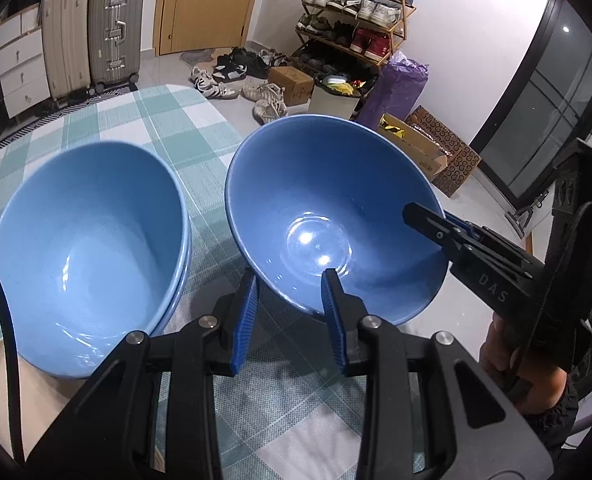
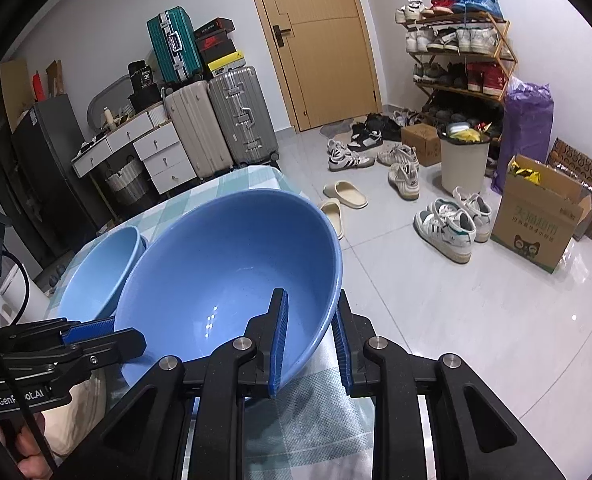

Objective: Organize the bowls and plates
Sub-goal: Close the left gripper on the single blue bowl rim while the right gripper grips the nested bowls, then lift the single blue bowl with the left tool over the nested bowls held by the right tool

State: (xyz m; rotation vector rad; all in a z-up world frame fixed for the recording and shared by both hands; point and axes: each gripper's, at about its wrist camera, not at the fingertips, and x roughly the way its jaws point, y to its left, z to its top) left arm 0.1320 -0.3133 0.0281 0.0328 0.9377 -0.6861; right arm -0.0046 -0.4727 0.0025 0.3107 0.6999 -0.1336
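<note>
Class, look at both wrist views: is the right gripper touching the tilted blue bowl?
Touching. In the right wrist view, the right gripper straddles the rim of the tilted bowl, one finger pressed against the inside wall, the other outside the rim.

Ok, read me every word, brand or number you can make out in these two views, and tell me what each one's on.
"DAS" on the right gripper body, seen from the left wrist.
"GenR...bot.AI", a cable crossing the middle, on the left gripper body.
"30" on a black tub atop the drawers.
Green print on the cardboard box: too blurred.
Shoe box logo: too small.
</note>
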